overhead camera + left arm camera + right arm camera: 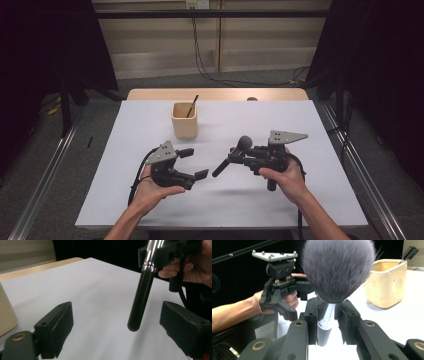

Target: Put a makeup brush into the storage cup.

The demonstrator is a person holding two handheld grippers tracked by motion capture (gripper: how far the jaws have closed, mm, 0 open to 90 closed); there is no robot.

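Observation:
A makeup brush (243,143) with a grey bristle head (338,267), a silver ferrule and a black handle (142,295) is held in the air over the white table (300,125). My right gripper (235,155) is shut on its ferrule, jaws pressed on both sides (328,322). The handle slants down and to the left, toward my left gripper (195,163). That gripper is open, its jaws wide apart (117,325), with the handle's tip hanging between and ahead of them, touching neither. In the right gripper view the left gripper (280,297) faces the brush.
A beige cup (184,120) stands at the table's middle back, with a thin dark brush (192,106) leaning in it. It is also in the right gripper view (387,282). Dark curtains flank the table, and metal rails run along both sides.

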